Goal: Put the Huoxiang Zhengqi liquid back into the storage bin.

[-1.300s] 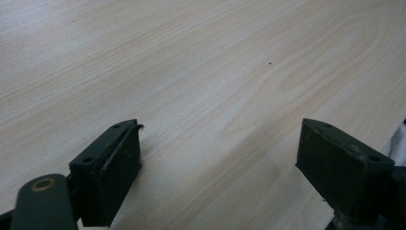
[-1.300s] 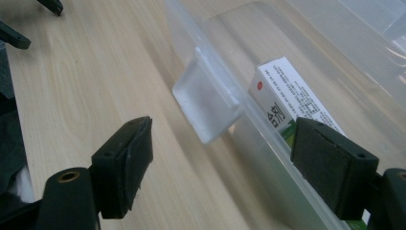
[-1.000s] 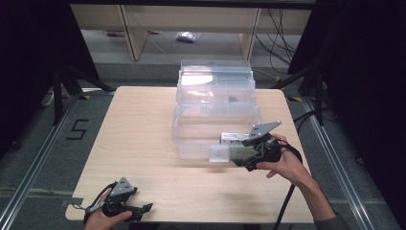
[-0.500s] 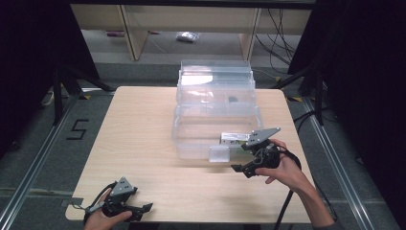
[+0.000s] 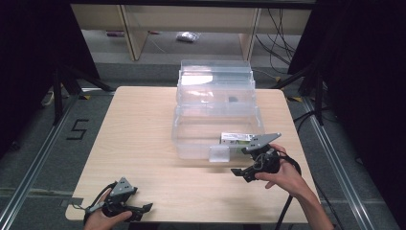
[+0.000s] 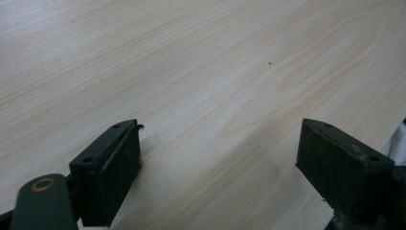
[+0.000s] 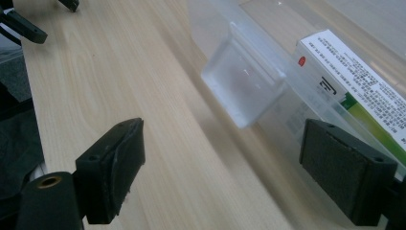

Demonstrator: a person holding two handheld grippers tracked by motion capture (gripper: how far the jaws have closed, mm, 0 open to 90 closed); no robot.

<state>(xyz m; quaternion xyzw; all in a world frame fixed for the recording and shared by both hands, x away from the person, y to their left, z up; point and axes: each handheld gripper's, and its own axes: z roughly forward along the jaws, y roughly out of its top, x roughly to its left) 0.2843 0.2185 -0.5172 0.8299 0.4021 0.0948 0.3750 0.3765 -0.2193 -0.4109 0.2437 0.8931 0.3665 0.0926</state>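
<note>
A: Right gripper?

B: Jaws spread wide, nothing between them – they've just been opening. It sits just off the front right corner of the clear, stepped plastic drawer unit, close to the frosted square pull tab on the bottom drawer's front. From the right gripper view the tab is ahead of the black pads, apart from them, no contact.

A: And what's in the drawer?

B: White cardboard box w/ black print and a green stripe, lying flat inside the bottom drawer near its front right, seen thru the wall. Drawer looks pulled out toward the worktop's front edge.

A: So which step?

B: My read: box is in, grip let go; closing the drawer is prob next. That calls for pads on the tab or the drawer front, then a straight push toward the far edge. Plastic is smooth, glossy, thin – could slip or skew.

A: Left gripper?

B: Released too, resting at the worktop's front left corner on pale wood-grain laminate, matte
</note>
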